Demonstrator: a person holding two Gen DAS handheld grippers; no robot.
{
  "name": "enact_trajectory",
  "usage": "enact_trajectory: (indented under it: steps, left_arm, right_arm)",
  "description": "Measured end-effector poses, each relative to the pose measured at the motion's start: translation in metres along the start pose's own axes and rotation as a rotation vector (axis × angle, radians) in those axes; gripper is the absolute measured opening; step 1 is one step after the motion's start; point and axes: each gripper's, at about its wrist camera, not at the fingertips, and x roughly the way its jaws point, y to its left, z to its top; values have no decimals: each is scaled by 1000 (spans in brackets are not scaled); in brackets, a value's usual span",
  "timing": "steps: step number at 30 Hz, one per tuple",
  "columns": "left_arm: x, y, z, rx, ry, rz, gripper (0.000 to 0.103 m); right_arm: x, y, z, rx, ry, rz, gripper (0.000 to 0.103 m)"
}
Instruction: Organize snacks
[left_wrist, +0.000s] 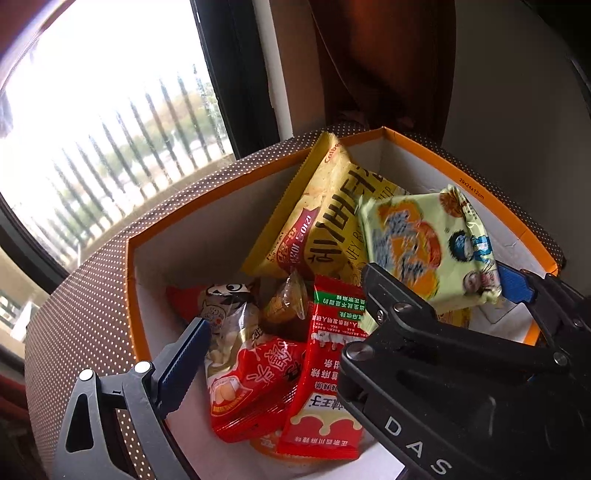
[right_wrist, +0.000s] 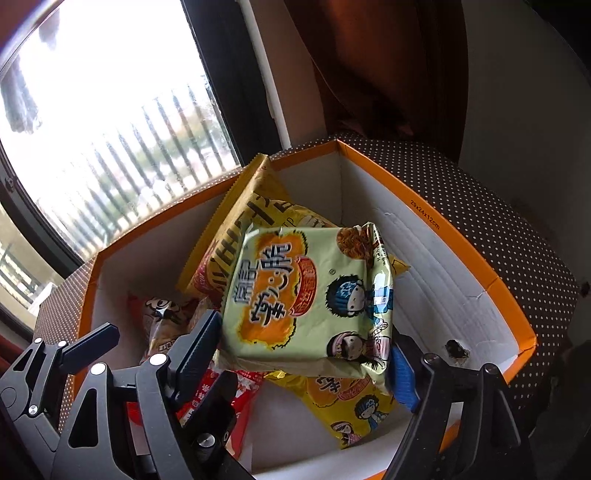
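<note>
The box (right_wrist: 476, 258) holds snack packets; right gripper (right_wrist: 306, 354) fingers spread around the green noodle pack (right_wrist: 306, 295), left gripper's state unclear

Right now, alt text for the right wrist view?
The right hand-held gripper straddles a pale green noodle packet over an open orange-rimmed box, its fingers either side of the packet. Under it lie a yellow chip bag, another yellow noodle packet and red snack packs; a barred window is behind.
</note>
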Motion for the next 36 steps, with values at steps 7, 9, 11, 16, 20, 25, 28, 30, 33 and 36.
enact_trajectory:
  steps: [7,9,11,16,20,25,28,30,33,36]
  left_arm:
    - [-24,1,-14,-14,-58,8,97]
    - [-29,3,-17,-24,-78,6,97]
    - [-37,7,-22,-38,-97,9,99]
    - [-56,17,-32,-79,-148,23,100]
    - [-73,25,-41,-106,-183,29,101]
    - [-96,36,-53,-139,-243,49,101]
    - [-109,46,-60,-164,-286,60,102]
    - [-122,51,-68,-180,-313,69,102]
    - [-137,61,-78,-204,-352,90,103]
    - [-152,71,-91,-229,-387,117,103]
  right_arm:
    - [-19,6,-9,2,-33,22,95]
    - [-25,10,-12,-7,-42,19,95]
    - [-33,13,-15,-14,-54,18,95]
    - [-54,28,-22,-54,-98,15,95]
    - [-68,41,-25,-90,-127,11,95]
    - [-88,60,-33,-124,-174,22,95]
    - [-100,72,-37,-145,-213,30,95]
    - [-109,79,-40,-162,-243,35,95]
    - [-123,93,-45,-186,-283,49,95]
    - [-134,106,-50,-212,-318,78,95]
